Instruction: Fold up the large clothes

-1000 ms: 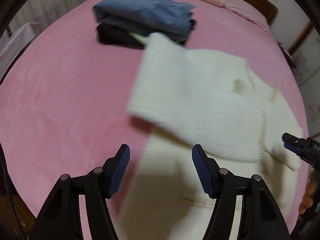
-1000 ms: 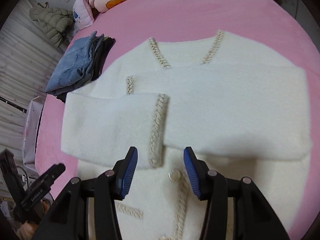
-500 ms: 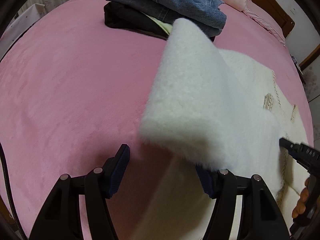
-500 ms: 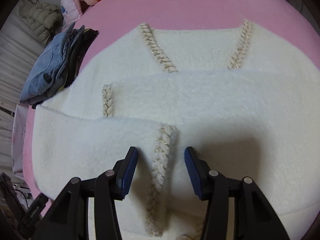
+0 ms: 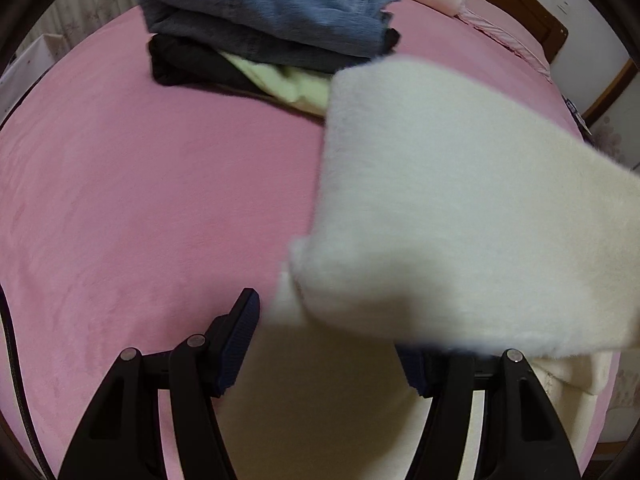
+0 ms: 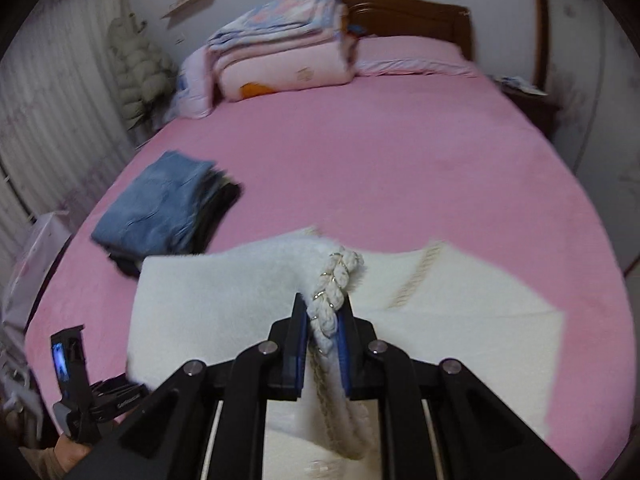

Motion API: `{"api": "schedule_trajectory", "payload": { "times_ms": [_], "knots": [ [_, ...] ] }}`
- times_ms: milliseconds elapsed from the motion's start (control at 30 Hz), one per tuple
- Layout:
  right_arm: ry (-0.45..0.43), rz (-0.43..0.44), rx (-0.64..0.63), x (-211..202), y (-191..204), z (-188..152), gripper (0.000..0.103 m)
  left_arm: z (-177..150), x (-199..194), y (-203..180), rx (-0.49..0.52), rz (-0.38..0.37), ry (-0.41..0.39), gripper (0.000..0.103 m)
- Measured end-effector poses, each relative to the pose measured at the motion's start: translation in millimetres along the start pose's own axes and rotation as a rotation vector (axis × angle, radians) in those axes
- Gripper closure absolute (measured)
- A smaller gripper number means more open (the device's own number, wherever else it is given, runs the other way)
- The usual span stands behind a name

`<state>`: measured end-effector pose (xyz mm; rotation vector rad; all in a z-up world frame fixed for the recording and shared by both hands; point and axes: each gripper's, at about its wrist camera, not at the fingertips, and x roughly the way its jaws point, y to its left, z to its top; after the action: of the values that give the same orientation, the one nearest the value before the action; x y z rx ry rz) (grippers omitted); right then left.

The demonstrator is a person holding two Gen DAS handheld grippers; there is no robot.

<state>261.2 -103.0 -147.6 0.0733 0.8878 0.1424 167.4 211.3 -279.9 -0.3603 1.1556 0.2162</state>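
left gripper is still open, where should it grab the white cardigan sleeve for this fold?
Probably the sleeve's near-left corner, hanging just ahead of the open left gripper. Come straight forward from below it, one finger over and one under: that lifted edge is free of the pink bed. The right gripper already pinches the braided cuff, so two corners would stay level.

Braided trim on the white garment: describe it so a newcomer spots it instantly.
On the pink bed lies a fluffy white cardigan. The braided trim is the ropey, gold-flecked strip pinched in the right tool; the fainter trim line beside it lies flat.
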Motion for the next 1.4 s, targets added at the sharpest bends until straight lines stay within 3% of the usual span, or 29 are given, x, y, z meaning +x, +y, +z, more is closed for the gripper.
{"api": "schedule_trajectory", "payload": {
  "times_ms": [67, 200, 400, 533, 600, 733, 800, 933, 1000, 1033, 1067, 1233, 1400],
  "knots": [
    [0.029, -0.07, 0.048, 11, -25, -4, 0.091, 3, 3, -12, 0.015, 0.026, 0.002, 0.036],
    [0.172, -0.167, 0.158, 54, -68, -30, 0.09, 4, 9, -22, 0.028, 0.054, 0.01, 0.035],
    [0.358, -0.284, 0.267, 95, -98, -71, 0.084, 5, 4, -18, 0.059, 0.019, 0.053, 0.034],
    [0.318, -0.184, 0.394, 63, -121, -84, 0.083, 4, -20, -11, 0.101, -0.061, 0.071, 0.033],
    [0.316, -0.129, 0.429, 48, -129, -94, 0.08, 3, -37, -9, 0.097, -0.1, 0.044, 0.033],
    [0.367, -0.061, 0.42, 45, -130, -113, 0.077, 12, -47, -8, 0.072, -0.103, -0.006, 0.033],
    [0.388, -0.066, 0.404, 49, -127, -122, 0.077, 18, -37, -13, 0.059, -0.082, 0.001, 0.033],
    [0.348, -0.023, 0.459, 58, -119, -126, 0.077, 23, -10, -23, 0.038, -0.044, 0.024, 0.033],
    [0.341, -0.041, 0.443, 63, -115, -126, 0.075, 17, 0, -30, 0.051, 0.006, 0.027, 0.033],
    [0.336, -0.05, 0.422, 65, -112, -126, 0.077, 17, 5, -33, 0.062, 0.032, 0.031, 0.033],
    [0.338, -0.071, 0.386, 66, -109, -126, 0.086, 16, 8, -36, 0.074, 0.058, 0.037, 0.034],
    [0.249, -0.091, 0.324, 29, -102, -121, 0.089, 9, 6, -43, 0.145, 0.122, -0.001, 0.045],
    [0.375, -0.165, 0.256, 54, -92, -145, 0.087, 6, 14, -52, 0.228, 0.182, 0.024, 0.044]
  ]
}}
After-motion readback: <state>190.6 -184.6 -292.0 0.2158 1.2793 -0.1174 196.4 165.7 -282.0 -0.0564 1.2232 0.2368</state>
